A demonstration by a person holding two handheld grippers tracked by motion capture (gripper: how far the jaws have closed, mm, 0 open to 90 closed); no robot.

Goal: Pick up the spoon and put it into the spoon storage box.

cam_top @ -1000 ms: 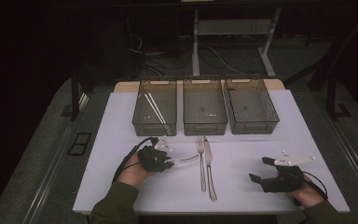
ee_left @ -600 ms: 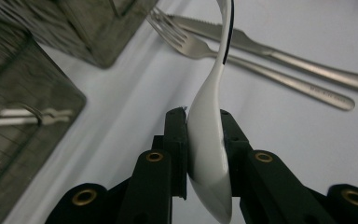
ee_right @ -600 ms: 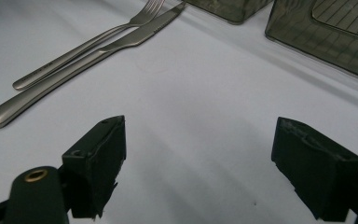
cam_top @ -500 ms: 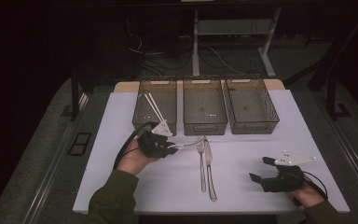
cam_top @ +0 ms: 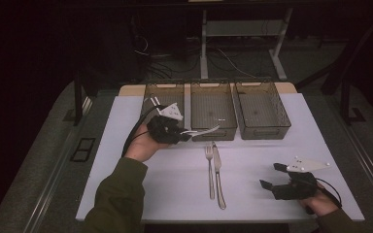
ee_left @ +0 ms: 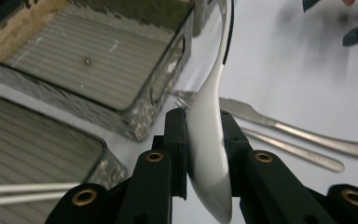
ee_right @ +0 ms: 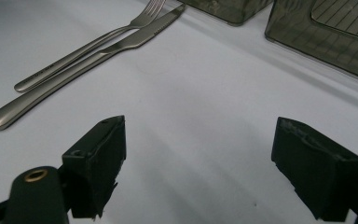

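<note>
The white spoon (ee_left: pixel 208 154), likely light, stiff plastic and slick, is pinched by its bowl in the left hand-held gripper (cam_top: pixel 167 130), handle jutting toward the middle bin (cam_top: pixel 212 108); a grip nearer the handle would twist less. The right hand-held gripper (cam_top: pixel 280 178) rests wide open and empty on the bench (cam_top: pixel 262 155).

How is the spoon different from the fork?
The spoon is clamped in the left gripper and lifted off the table; the fork lies flat on the white tabletop, untouched. The spoon sits near the bins; the fork lies beside the knife. Both look like shiny metal.
</note>
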